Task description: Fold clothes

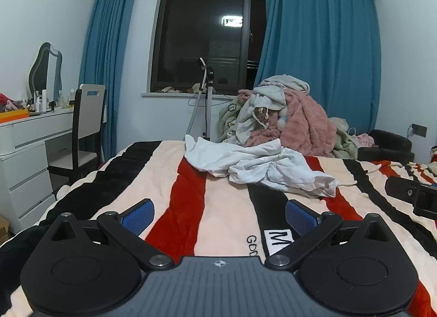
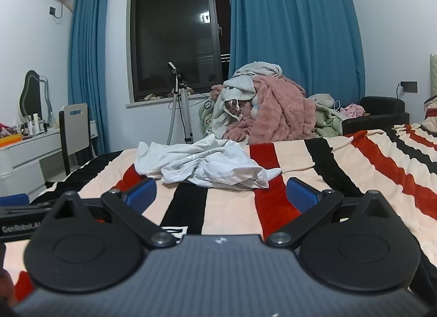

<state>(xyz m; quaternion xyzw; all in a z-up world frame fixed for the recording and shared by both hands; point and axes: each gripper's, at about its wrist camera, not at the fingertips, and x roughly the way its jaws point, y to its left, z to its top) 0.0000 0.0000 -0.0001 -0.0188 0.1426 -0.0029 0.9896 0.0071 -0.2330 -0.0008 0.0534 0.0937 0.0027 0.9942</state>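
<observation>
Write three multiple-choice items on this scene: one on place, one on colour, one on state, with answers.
1. Where is the white garment?
A. on the chair
B. on the striped blanket
C. on the windowsill

2. What colour are the curtains?
A. blue
B. yellow
C. grey

3. How are the left tool and right tool?
A. both open
B. both shut on cloth
C. one open, one shut

Answers: B, it lies crumpled on the bed's blanket; A, blue drapes flank the window; A, each tool's pads stand wide apart, holding nothing.

white garment | blanket red/black/cream stripes | curtains blue (plain)
</observation>
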